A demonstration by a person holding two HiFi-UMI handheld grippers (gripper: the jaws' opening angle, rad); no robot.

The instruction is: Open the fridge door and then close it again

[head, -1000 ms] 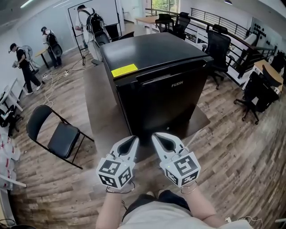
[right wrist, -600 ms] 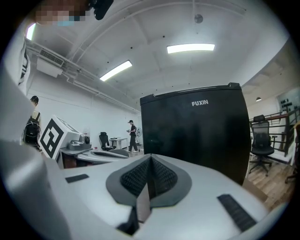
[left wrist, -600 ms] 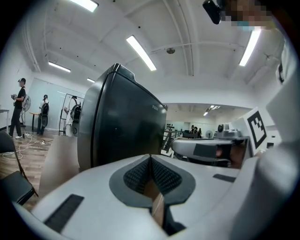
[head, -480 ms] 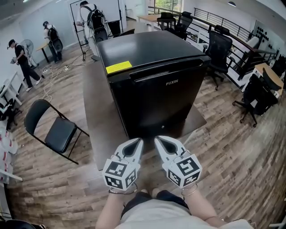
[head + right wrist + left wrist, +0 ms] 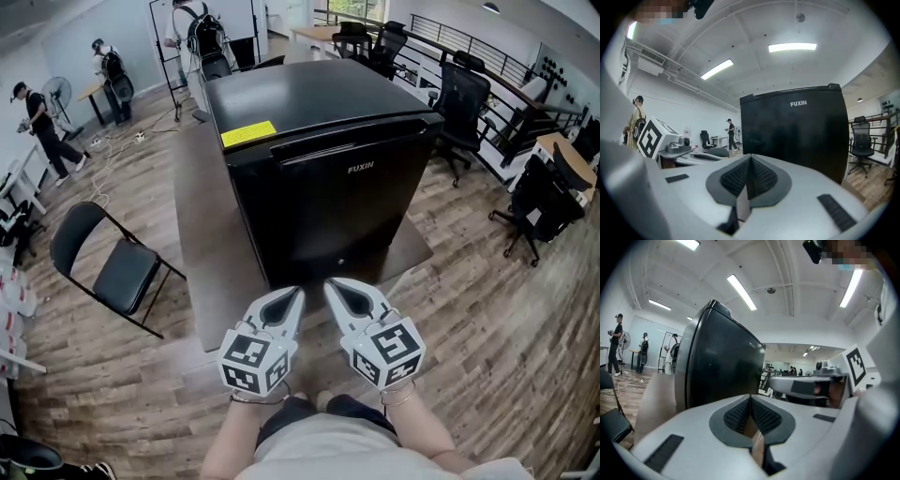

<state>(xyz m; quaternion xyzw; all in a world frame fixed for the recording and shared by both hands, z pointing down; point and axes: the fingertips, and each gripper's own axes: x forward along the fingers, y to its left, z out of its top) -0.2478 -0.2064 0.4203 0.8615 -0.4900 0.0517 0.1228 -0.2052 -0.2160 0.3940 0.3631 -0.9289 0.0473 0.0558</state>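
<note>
The fridge stands on a low worktop, door shut and facing the near side. Both grippers hang just in front of the door's foot. The left gripper and right gripper each have their jaws pressed together on nothing.

Risks, as I judge them:
- Closed jaws would likely slip off the handle recess along the door's top edge.
- A stiff seal could drag the whole fridge across the worktop.
- The swinging door could strike the idle gripper.

Count:
- one fridge
- two grippers
- one folding chair, near left
- three people, far left
- at least four office chairs, far right
</note>
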